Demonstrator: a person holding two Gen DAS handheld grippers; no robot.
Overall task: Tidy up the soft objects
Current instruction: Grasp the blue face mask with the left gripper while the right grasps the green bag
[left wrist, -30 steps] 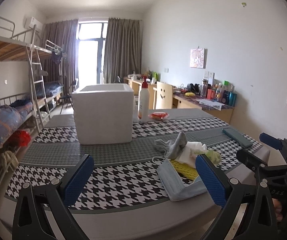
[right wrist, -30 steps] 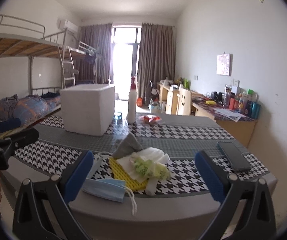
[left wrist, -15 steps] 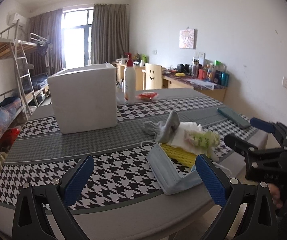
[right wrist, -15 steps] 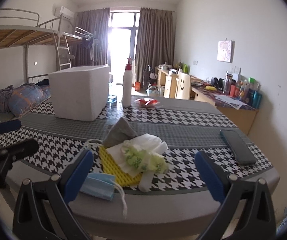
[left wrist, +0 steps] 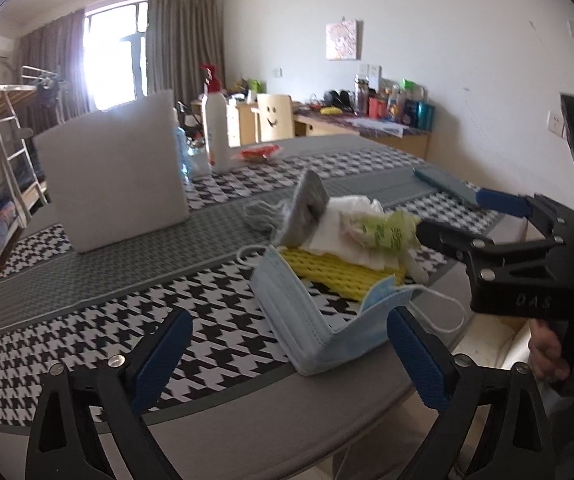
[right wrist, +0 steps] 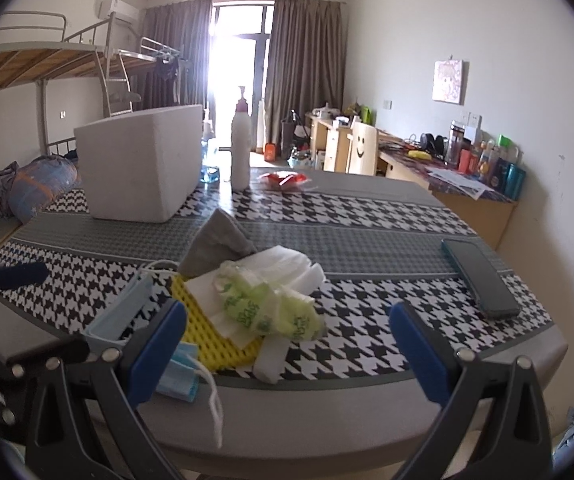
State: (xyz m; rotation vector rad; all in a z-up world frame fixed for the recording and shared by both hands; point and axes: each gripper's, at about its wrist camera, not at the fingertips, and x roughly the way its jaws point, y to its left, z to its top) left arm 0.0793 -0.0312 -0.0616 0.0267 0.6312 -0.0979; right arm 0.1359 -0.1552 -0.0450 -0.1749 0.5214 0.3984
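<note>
A pile of soft things lies near the table's front edge: a blue face mask (left wrist: 307, 312) (right wrist: 119, 320), a yellow mesh pad (left wrist: 335, 272) (right wrist: 203, 332), white tissues (right wrist: 287, 268), a green-printed plastic wrapper (left wrist: 383, 232) (right wrist: 271, 308) and a grey cloth (left wrist: 307, 204) (right wrist: 215, 240). My left gripper (left wrist: 287, 352) is open and empty, with the mask between its fingers. My right gripper (right wrist: 287, 348) is open and empty just in front of the pile; it also shows in the left wrist view (left wrist: 467, 220).
A white foam box (left wrist: 115, 168) (right wrist: 143, 164) stands further back on the houndstooth table (right wrist: 367, 216). A white spray bottle (right wrist: 241, 148) and a red packet (right wrist: 285, 180) are behind it. A dark phone (right wrist: 479, 276) lies at the right edge.
Both grippers have moved forward and lower toward the pile; the left has swung right so the mask sits between its fingers. Both stay open.
</note>
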